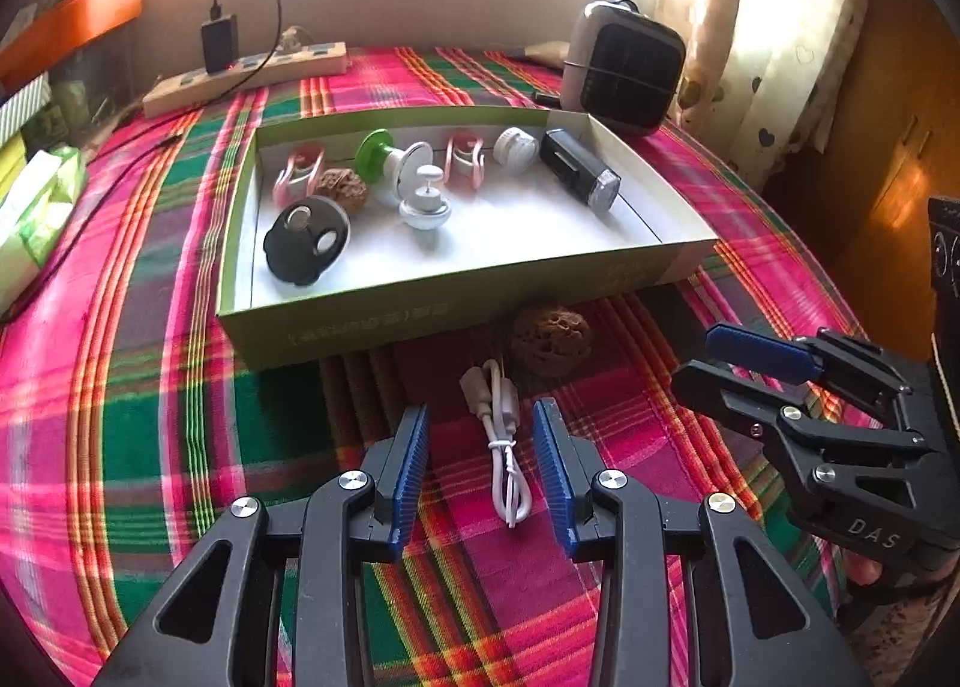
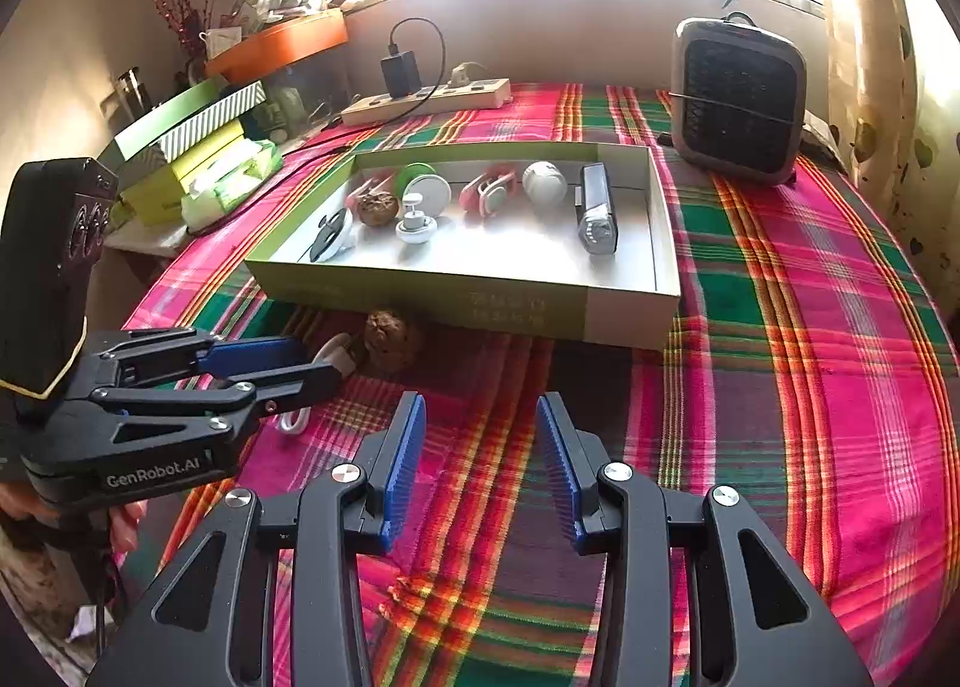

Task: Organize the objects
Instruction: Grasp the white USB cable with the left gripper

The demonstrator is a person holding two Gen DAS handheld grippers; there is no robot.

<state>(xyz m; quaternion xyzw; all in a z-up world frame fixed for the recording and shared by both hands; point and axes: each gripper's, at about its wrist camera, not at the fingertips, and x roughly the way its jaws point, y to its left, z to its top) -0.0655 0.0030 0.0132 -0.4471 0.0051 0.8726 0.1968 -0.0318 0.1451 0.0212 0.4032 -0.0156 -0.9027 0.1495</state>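
A coiled white cable (image 1: 503, 447) lies on the plaid cloth between the blue pads of my left gripper (image 1: 480, 426), which is open and not pressing on it. Just beyond, a brown walnut (image 1: 551, 340) rests against the front wall of the green box (image 1: 420, 309). The box holds a black disc (image 1: 306, 240), a second walnut (image 1: 342, 188), pink clips, a green spool, white knobs and a black flashlight (image 1: 579, 171). My right gripper (image 2: 480, 417) hovers open over bare cloth, to the right of the left gripper (image 2: 318, 362). The left gripper's fingers hide most of the cable (image 2: 294, 422) in the right wrist view.
A power strip (image 2: 426, 98) with a black charger plugged in lies behind the box. A grey fan heater (image 2: 738, 99) stands at the back right. Stacked green boxes (image 2: 192, 147) sit off the cloth's left edge. Open plaid cloth (image 2: 810, 357) stretches right of the box.
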